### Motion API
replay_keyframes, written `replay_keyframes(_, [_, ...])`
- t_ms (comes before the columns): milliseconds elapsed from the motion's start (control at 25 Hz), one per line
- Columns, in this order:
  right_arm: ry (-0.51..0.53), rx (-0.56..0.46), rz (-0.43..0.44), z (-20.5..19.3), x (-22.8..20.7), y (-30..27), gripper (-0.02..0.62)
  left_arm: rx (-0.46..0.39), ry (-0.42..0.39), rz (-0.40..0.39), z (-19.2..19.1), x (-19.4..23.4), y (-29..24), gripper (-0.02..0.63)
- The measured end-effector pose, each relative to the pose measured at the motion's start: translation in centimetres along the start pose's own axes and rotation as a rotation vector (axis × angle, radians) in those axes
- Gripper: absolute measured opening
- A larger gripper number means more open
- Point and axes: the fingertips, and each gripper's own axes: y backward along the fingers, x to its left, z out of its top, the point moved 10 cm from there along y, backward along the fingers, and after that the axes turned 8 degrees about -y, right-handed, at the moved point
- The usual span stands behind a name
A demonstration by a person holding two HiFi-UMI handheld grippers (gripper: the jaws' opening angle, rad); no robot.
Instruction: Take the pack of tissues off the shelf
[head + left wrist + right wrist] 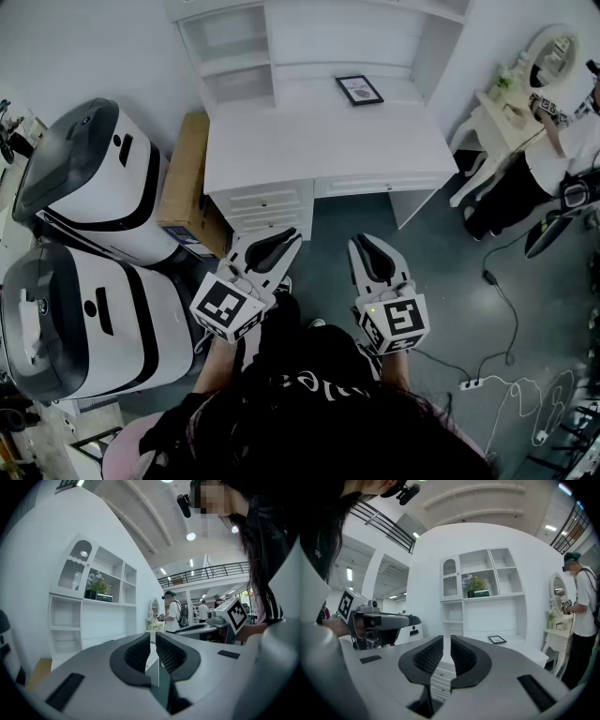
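I hold the left gripper [274,246] and the right gripper [372,253] before the desk [319,150], both with jaws together and nothing between. The tissues [481,593] lie on the upper shelf [506,595], just beside the flowers [472,583].

Pic frame [359,90] on desk [319,150]; cardboard box [186,178] betw. desk & white machine [94,173].

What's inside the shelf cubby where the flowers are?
Potted flowers and a green pack of tissues right beside them. Anything behind them in the cubby is covered, and the head view cannot see inside.
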Motion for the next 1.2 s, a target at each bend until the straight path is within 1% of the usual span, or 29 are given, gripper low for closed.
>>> replay_keyframes(200, [0.000, 0.003, 0.005, -0.2, 0.2, 0.0, 0.077, 0.007, -0.013, -0.022, 0.1, -0.2, 0.1, 0.048])
replay_keyframes(480, [-0.010, -0.006, 0.017, -0.5, 0.7, 0.3, 0.077, 0.018, -0.010, -0.019, 0.0, -0.4, 0.7, 0.048])
replay_keyframes(760, [-0.049, -0.015, 0.027, -0.5, 0.1, -0.1, 0.077, 0.014, -0.021, -0.020, 0.3, -0.3, 0.1, 0.048])
replay_keyframes(960, [-0.069, 0.014, 0.034, -0.9, -0.5, -1.9, 0.078, 0.020, -0.035, -0.013, 0.0, 1.6, -1.0, 0.048])
replay_keyframes(1200, [-0.086, 0.044, 0.026, -1.0, -2.3, -6.0, 0.078, 0.014, -0.039, -0.011, -1.0, 5.6, -3.8, 0.048])
